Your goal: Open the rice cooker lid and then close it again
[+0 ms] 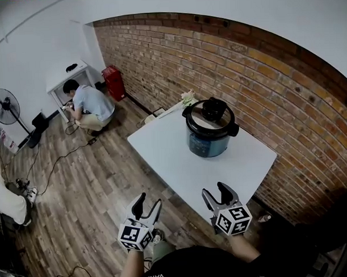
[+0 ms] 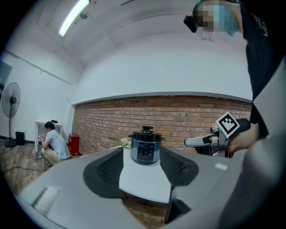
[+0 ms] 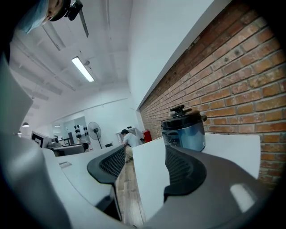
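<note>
Brick wall (image 1: 262, 75) backs a white bench (image 1: 163, 158) set on a wooden floor (image 1: 90, 189). The rice cooker (image 1: 211, 136) stands on the far part of that bench, close to the brick. Its lid (image 1: 204, 121) is down, with a black knob (image 1: 214, 108) on top. The person holds both tools short of it. The left hand-held gripper (image 1: 150, 199) hangs over the floor just off the bench's near edge, and the right hand-held gripper (image 1: 215, 189) is about at that edge. Both have their jaws spread, with nothing between them. The cooker sits well ahead of each, almost dead ahead of the left one and ahead and slightly to the right of the right one. As I read it, this is the reach: nothing on the cooker has been touched and the lid is not yet opened. The next move calls for carrying one hand-held gripper forward over the bench and up to the lid, so its open jaws straddle the knob. The other would likely need to come beside the cooker's body or a side handle to keep the pot from sliding. Whether a catch or a twist frees the lid I cannot tell from here.
</note>
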Demonstrator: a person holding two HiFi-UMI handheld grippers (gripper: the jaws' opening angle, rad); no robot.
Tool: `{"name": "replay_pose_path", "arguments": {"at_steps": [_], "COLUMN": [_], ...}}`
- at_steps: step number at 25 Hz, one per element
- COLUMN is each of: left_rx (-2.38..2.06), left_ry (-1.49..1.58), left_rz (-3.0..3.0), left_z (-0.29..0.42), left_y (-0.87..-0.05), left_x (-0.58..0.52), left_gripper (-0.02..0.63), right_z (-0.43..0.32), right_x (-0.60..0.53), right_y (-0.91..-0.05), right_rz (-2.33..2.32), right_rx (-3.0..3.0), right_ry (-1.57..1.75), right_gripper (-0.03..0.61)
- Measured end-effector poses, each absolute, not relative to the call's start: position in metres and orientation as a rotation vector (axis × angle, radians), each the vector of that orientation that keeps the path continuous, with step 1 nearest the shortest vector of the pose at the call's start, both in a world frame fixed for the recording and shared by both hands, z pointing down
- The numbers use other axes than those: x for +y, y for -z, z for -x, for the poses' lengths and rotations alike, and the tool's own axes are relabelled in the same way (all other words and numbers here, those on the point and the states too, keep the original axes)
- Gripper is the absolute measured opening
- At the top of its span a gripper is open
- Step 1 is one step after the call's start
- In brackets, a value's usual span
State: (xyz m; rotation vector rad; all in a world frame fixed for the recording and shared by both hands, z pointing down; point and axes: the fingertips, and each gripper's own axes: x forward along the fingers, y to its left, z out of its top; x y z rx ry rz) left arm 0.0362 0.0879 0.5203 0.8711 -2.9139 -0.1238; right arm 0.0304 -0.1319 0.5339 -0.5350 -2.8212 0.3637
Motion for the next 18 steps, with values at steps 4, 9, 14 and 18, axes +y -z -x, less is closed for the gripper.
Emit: {"name": "replay_pose_path", "arguments": {"at_steps": [4, 9, 14, 18], "left_rx": [-2.856, -2.783, -2.684, -2.623], "left_ry": [0.112, 0.083, 0.06, 0.042], "left_rz": [-1.0, -1.164, -1.333, -1.446], "left_z": [0.003, 0.05, 0.086, 0.11], "left_y": [-0.518, -0.509, -0.506, -0.51], "left_x": [0.106, 0.128, 0.144, 0.15], "left_gripper": [0.23, 0.23, 0.23, 0.23], "right_z": [-0.005, 0.017, 0.03, 0.035], "right_x": [-0.119, -0.096, -0.074, -0.061], "right_y": [-0.53, -0.522, -0.516, -0.518], "right_rz": [0.382, 0.214, 0.04, -0.067], "right_rx": [-2.853, -2.881, -2.906, -2.915], "right_ry": [-0.406, -0.445, -0.478, -0.485], "right_gripper": [0.272, 0.272, 0.272, 0.272]}}
